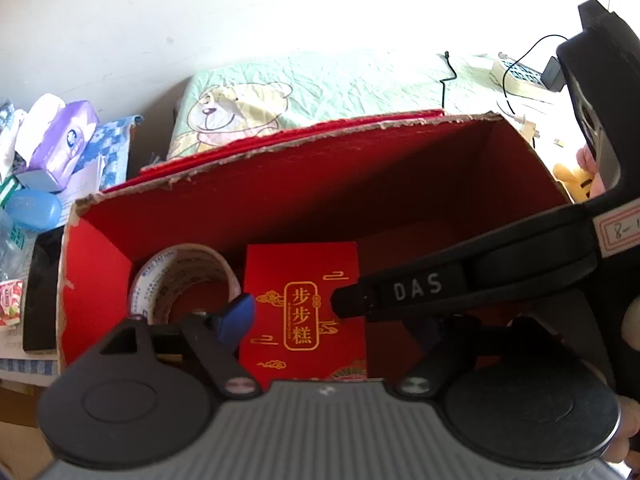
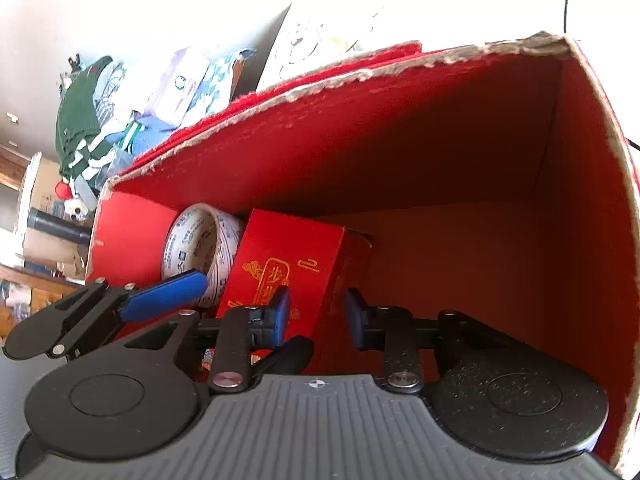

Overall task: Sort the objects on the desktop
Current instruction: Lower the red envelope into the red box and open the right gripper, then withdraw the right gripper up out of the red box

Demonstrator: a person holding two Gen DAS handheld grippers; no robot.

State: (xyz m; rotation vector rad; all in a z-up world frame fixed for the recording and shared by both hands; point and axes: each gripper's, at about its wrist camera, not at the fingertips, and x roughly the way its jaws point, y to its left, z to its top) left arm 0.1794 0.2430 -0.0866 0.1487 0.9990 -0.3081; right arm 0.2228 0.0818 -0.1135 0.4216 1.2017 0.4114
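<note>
bear-print bedding (image 1: 320, 84) | left view only: "DAS" right hand-held gripper (image 1: 340, 304)

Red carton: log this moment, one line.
site: red carton | right gripper: around small red box | left gripper: open, near tape roll

My grippers (image 2: 316, 314) are black with round black discs, ribbed grey bases, silver screws and blue pads (image 2: 166, 294); one arm (image 1: 416, 292) reads "DAS" and carries a handwritten label (image 1: 620, 230).
</note>
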